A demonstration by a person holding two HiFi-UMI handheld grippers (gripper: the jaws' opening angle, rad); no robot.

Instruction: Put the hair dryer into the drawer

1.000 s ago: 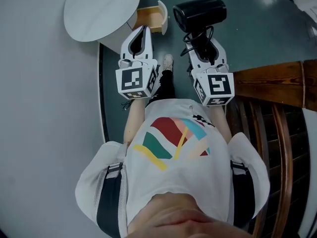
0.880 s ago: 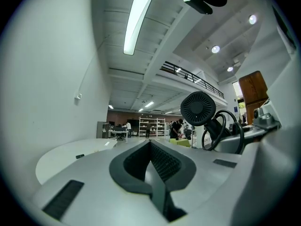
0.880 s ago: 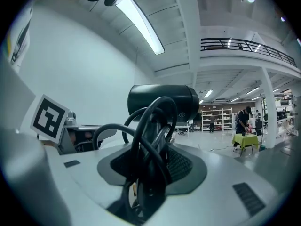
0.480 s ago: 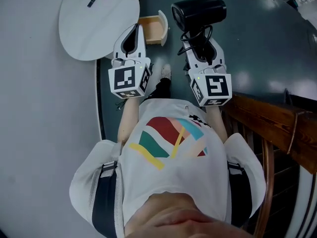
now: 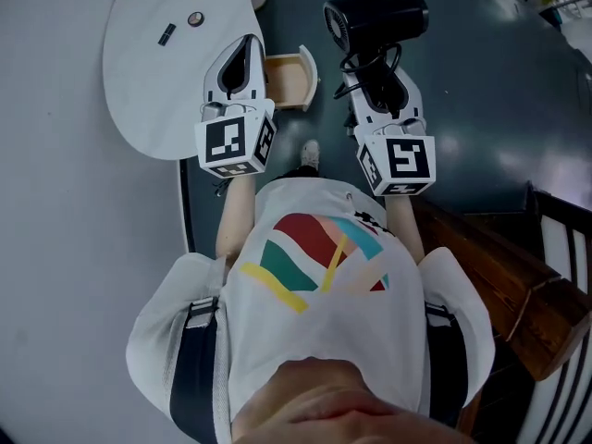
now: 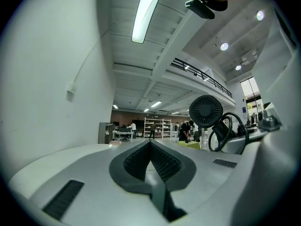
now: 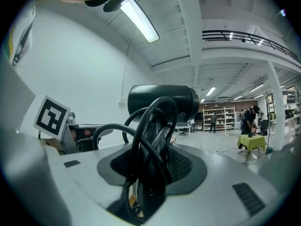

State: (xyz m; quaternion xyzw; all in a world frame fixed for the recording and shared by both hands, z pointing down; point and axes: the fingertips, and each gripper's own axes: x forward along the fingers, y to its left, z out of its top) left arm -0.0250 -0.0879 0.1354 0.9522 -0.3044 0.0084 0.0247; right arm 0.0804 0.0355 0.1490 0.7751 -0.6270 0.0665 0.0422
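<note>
The right claw (image 5: 375, 80) clamps the hair dryer (image 5: 375, 18) by its handle and looped cord, beside the open drawer (image 5: 289, 74) at the bench's (image 5: 153, 91) edge, ready for loading; the left claw (image 5: 242, 58) is closed, empty.

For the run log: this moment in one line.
right gripper: shut on hair dryer | left gripper: shut, empty | drawer: open, hair dryer not inside

We note head view dim, flat, greyish; corners darken. Pale glare patches on glossy dark green floor (image 5: 499, 109). Gripper views brighter, lit from above by long white ceiling strip light (image 6: 146, 13); heavy fisheye bending, black round borders. We find close-up black hair dryer (image 7: 186, 100) dark, slightly soft.
</note>
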